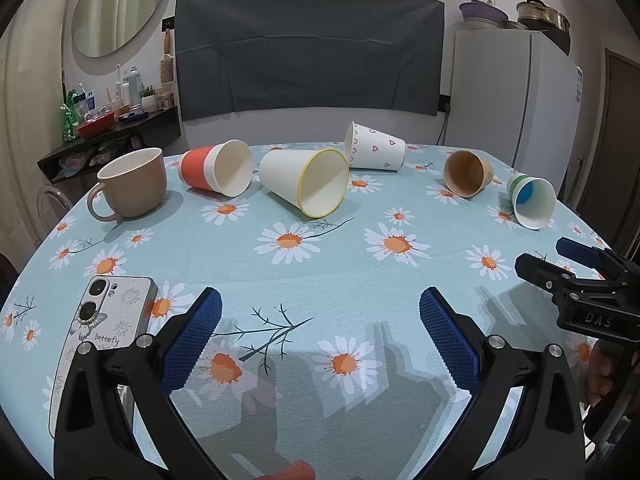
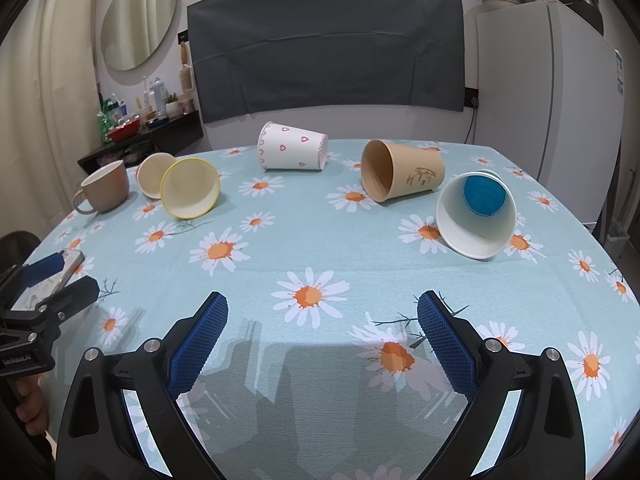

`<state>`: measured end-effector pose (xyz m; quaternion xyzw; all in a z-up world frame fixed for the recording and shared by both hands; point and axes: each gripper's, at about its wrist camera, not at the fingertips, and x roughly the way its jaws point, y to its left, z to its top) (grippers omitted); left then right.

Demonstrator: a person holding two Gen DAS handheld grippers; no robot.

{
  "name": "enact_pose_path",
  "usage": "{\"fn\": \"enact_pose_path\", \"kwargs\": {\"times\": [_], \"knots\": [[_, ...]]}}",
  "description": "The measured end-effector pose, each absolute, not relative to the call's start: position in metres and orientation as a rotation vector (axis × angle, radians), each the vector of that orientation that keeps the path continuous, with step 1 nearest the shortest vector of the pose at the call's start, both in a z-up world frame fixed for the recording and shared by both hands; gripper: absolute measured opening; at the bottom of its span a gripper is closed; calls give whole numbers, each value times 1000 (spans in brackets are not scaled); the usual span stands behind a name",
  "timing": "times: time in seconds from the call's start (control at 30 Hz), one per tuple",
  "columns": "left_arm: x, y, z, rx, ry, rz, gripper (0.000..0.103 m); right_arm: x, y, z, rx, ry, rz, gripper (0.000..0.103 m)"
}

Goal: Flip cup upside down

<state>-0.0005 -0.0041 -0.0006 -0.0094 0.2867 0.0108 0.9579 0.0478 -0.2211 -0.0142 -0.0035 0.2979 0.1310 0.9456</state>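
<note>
Several paper cups lie on their sides on the daisy tablecloth (image 1: 320, 280): an orange-banded cup (image 1: 216, 170), a yellow-rimmed white cup (image 1: 306, 180), a heart-print cup (image 1: 376, 147), a brown cup (image 1: 466, 173) and a green-banded cup with a blue bottom (image 1: 532, 202). In the right wrist view they are the yellow-rimmed cup (image 2: 190, 193), heart-print cup (image 2: 292, 147), brown cup (image 2: 402, 175) and blue-bottomed cup (image 2: 476, 216). My left gripper (image 1: 320, 312) is open and empty near the front edge. My right gripper (image 2: 322, 312) is open and empty, short of the blue-bottomed cup.
A beige mug (image 1: 132, 183) stands upright at the far left. A phone in a white case (image 1: 102, 332) lies at the front left. A white fridge (image 1: 516, 92) stands behind the table on the right, a cluttered shelf (image 1: 108, 132) on the left.
</note>
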Motion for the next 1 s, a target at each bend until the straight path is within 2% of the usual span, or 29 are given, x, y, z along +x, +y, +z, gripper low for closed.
{"fn": "enact_pose_path", "kwargs": {"times": [1.0], "knots": [[1,-2,-2,-32,589,22,97,48,-219,-15,-11,617,263,92]]}}
